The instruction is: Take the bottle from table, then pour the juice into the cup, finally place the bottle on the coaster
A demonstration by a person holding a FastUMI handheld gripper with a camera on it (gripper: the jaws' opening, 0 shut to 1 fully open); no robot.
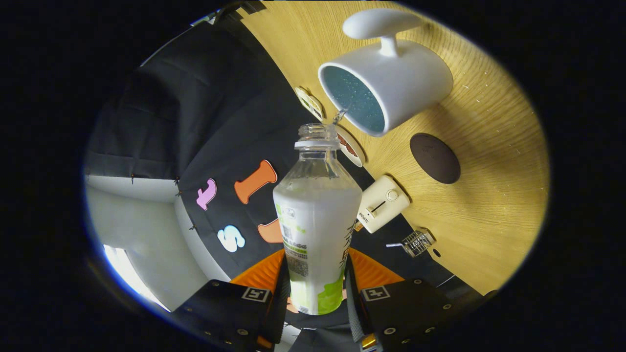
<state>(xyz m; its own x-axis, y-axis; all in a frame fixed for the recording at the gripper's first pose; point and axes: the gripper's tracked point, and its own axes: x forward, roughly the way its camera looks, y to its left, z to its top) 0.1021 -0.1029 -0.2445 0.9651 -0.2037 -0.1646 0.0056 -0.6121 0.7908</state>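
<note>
Gripper view: clear plastic bottle (317, 215) of pale juice clamped between both fingers of gripper (315, 298), long axis running straight ahead, open mouth just short of white mug (391, 85), thin stream crossing; dark round coaster (435, 158) beside mug on wooden table (489, 195)

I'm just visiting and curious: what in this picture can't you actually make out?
- Bottle base, gripper view: hidden between the hand-held gripper fingers clamped on it.
- Cup fill level: the speckled inside hides any liquid line.
- Two round items behind the bottle neck: partly covered by it.
- Small wire object on the table: too small to identify.
</note>
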